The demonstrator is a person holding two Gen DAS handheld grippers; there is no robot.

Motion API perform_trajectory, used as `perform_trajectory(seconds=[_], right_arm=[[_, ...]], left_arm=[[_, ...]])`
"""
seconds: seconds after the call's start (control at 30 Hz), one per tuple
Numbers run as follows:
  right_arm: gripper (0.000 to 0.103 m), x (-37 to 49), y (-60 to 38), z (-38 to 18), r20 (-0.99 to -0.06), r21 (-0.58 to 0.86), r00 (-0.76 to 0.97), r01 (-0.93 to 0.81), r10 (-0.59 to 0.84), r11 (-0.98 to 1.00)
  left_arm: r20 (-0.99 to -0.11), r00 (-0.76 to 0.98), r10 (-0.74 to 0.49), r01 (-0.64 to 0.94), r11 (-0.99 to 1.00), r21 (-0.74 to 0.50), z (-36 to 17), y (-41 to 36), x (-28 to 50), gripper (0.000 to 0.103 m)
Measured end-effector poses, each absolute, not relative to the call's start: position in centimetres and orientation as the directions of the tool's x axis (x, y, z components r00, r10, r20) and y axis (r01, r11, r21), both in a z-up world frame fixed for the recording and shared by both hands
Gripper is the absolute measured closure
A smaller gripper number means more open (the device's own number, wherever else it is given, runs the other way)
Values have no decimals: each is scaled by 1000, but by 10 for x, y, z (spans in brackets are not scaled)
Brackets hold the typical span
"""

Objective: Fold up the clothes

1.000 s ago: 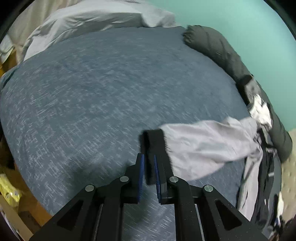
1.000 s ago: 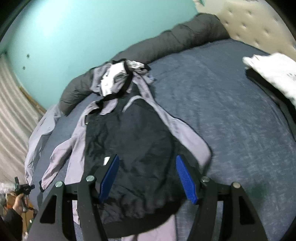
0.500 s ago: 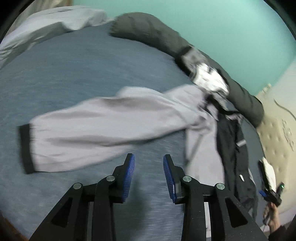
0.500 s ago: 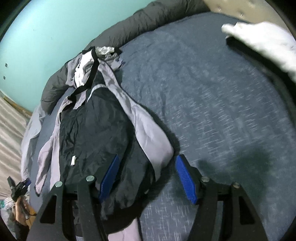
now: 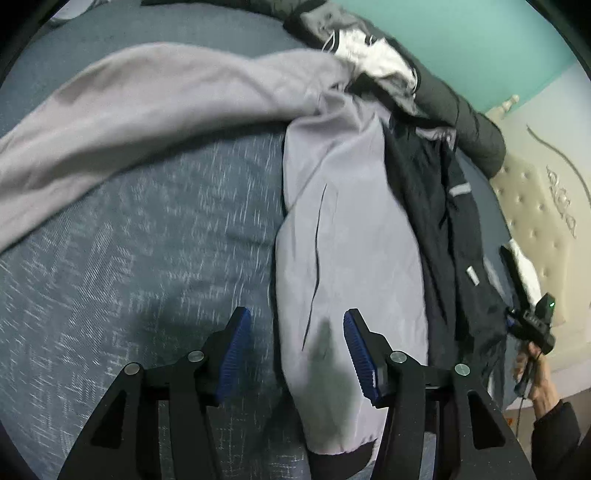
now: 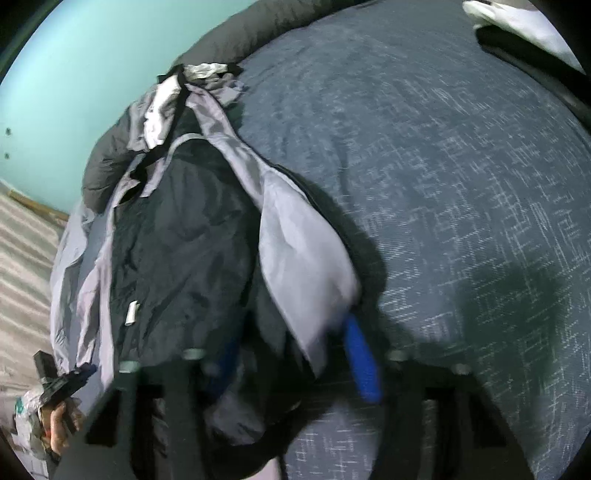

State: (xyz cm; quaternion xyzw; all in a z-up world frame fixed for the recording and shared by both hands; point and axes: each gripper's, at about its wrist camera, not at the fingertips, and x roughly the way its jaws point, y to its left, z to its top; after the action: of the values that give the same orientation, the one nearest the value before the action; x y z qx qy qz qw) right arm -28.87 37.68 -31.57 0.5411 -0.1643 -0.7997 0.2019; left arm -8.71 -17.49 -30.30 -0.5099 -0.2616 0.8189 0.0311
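- Bedspread [image 5: 155,236]: blue-grey woven cover, fills most of both views and carries everything else.
- Bolster [image 6: 236,40]: long dark grey roll along the far edge of the bedspread, against the turquoise wall [image 6: 92,55].
- Jacket [image 5: 351,240]: grey shell with black lining, spread lengthwise on the bedspread, open, lining facing up. Collar end touches the bolster; black hem band lies at the near edge.
- Sleeve [image 5: 155,99]: grey, stretched out sideways from the jacket's shoulder, flat on the bedspread, reaching the frame's left edge.
- Front panel [image 6: 299,258]: grey flap on the jacket's right side, raised off the bedspread and casting a shadow beside it; its lower end hangs between the right claw's fingers.
- Headboard [image 5: 535,192]: cream, tufted, at the bed's far right.
- Folded clothes [image 6: 524,22]: white piece on a dark one, well apart from the jacket.
- Left gripper [image 5: 295,339]: fingers spread wide, holding nothing, poised over the grey lower front of the jacket, its shadow falling on the cloth.
- Right gripper [image 6: 291,354]: blurred; blue pads [image 6: 362,358] stand apart with the panel's corner between them. Whether cloth is pinched cannot be told.
- Label [image 6: 131,314]: small white tag on the black lining.
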Motion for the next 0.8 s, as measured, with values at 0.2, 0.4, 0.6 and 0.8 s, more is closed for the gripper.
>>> perform_trajectory(seconds=[0.2,0.4,0.6,0.8], right_arm=[[95,-275,360,-287,-762,473,-368,246,-533,-846],[97,-248,306,-237,-717,444,-359,427,-598,-788],[97,-216,222,-206,-679,452,-257,591,-687,-668],[97,-180,147,-236,-717,478,-88,659,-691,-580]], left_arm=[[-814,-455,363,195,-851,-488,-317,-167,-86,48],[-812,-430,395,151,-855,-495,-318,-153,-87,94],[-785,-466,408,119,-850,-512,-294,-150,-80,99],[-756,-532,382,110,-853,-510,-256,-163,-58,99]])
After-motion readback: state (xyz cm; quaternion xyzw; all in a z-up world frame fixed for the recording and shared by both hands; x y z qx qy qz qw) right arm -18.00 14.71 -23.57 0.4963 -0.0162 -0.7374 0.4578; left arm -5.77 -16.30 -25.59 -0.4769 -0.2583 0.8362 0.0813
